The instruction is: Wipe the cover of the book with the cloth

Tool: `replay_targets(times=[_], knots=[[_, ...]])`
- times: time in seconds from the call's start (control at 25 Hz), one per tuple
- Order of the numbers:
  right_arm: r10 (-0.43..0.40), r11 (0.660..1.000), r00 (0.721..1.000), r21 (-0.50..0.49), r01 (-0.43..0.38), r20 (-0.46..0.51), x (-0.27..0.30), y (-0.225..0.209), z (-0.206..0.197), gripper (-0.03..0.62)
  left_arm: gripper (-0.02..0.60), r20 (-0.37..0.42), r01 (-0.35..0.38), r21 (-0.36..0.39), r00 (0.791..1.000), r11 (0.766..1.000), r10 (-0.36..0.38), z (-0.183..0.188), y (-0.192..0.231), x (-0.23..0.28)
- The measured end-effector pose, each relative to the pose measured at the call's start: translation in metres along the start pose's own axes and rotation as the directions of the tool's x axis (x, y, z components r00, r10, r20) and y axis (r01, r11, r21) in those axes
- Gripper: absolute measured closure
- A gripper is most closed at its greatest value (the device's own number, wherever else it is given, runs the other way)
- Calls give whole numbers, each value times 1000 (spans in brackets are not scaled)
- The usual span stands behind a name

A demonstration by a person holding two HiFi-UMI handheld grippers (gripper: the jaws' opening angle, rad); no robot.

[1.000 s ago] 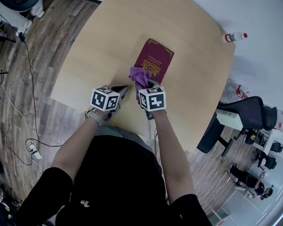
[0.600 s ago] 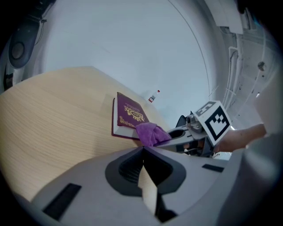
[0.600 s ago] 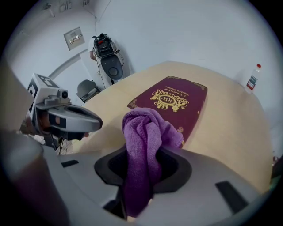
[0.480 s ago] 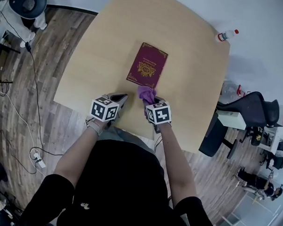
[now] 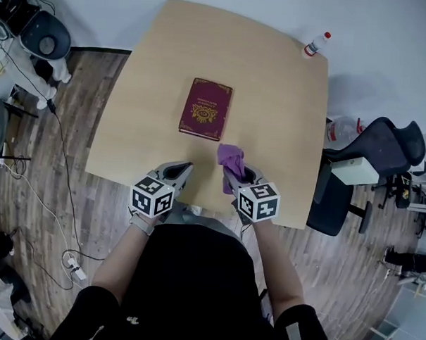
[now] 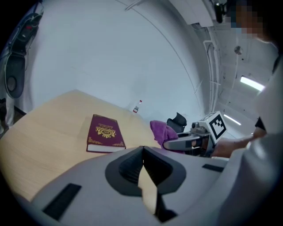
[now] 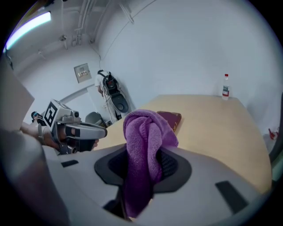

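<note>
Pulled back off the book [image 5: 205, 118], my right gripper [image 5: 232, 175] clamps the cloth [image 5: 231, 157] near the table [image 5: 279, 105] edge; book lies flat mid-table; my left gripper [image 5: 187, 169] has jaws together, empty.

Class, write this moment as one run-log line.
left claw: shut, empty | right claw: shut on cloth | book: closed, on table, apart from cloth

You have bright, even light from overhead: a strip light [image 7: 27, 25] glows at the right gripper view's upper left, a second strip light [image 6: 251, 82] at the left gripper view's right. The table [image 5: 272, 98] shows no glare, only soft, faint shadows. Both gripper views bow strongly and go black at the corners; the cloth [image 7: 146, 141] reads sharp.
</note>
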State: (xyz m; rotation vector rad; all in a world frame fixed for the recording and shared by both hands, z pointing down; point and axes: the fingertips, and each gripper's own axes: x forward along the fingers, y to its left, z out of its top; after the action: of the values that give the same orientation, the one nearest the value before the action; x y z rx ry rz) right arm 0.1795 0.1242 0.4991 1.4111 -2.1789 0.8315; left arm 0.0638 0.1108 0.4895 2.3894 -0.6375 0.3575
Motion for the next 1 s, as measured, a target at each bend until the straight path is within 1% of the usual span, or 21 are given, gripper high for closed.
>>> replay_targets(times=[0.12, 0.24, 0.36, 0.48, 0.64, 0.8, 1.0], knots=[[27, 1000, 995, 10, -28, 97, -29, 17, 23, 454, 563, 49, 28, 52, 998, 998, -30, 24, -29, -12], [39, 999, 984, -24, -35, 174, -54, 32, 47, 454, 563, 101, 44, 128, 993, 991, -57, 56, -51, -28], [38, 997, 971, -69, -22, 236, -77, 46, 68, 453, 563, 138, 42, 203, 988, 978, -71, 82, -65, -49], [39, 996, 955, -93, -12, 294, -96, 57, 87, 453, 563, 174, 25, 253, 982, 967, -70, 102, -71, -68], [24, 992, 934, -125, 22, 355, -114, 71, 103, 453, 563, 209, 17, 291, 975, 956, -81, 117, -78, -85], [8, 984, 917, -168, 65, 400, -124, 81, 116, 453, 563, 215, 37, 309, 971, 950, -107, 124, -78, -89], [-20, 987, 891, -134, 91, 454, -128, 85, 123, 451, 563, 214, 63, 311, 967, 948, -135, 129, -72, -88]])
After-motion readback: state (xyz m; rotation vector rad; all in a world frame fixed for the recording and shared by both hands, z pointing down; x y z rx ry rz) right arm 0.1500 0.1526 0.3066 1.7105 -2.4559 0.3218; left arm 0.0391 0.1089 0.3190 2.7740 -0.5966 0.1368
